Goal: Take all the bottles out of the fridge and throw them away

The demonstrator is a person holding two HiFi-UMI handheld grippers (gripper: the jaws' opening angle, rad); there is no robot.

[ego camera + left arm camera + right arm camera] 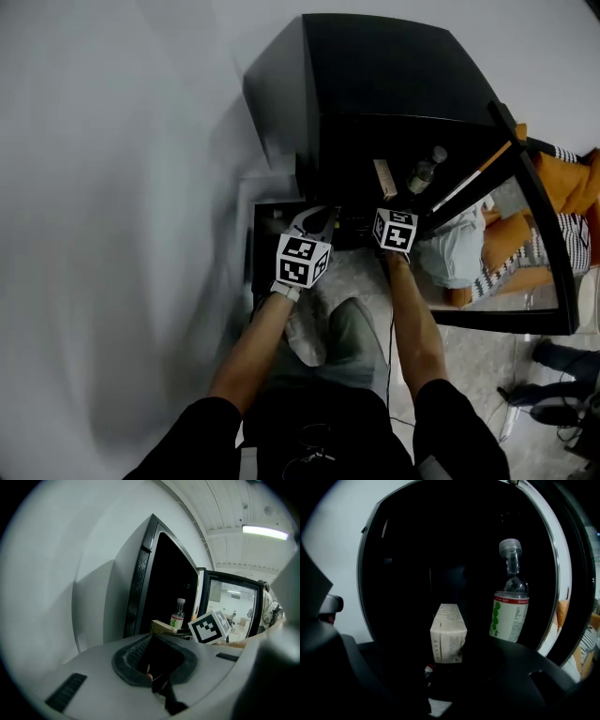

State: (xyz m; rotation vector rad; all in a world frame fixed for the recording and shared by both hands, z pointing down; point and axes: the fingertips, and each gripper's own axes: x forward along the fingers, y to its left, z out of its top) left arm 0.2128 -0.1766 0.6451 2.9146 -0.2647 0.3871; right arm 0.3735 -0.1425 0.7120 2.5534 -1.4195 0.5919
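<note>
A black fridge (375, 75) stands open, its glass door (525, 234) swung out to the right. Inside stand a clear bottle (510, 606) with a green-and-white label and a pale carton (448, 632) to its left. The head view also shows the bottle (425, 172) and the carton (385, 178). My right gripper (392, 211) is at the fridge's mouth, pointing at the carton, with the bottle ahead to the right. Its jaws are lost in the dark. My left gripper (314, 225) hovers left of it, outside the fridge, shut on nothing.
A dark-rimmed box (260, 246) sits on the floor below the left gripper, against the fridge's front. People in orange and striped clothes (553, 197) are behind the glass door. Shoes (562, 356) stand at the right. A white wall (112, 187) fills the left.
</note>
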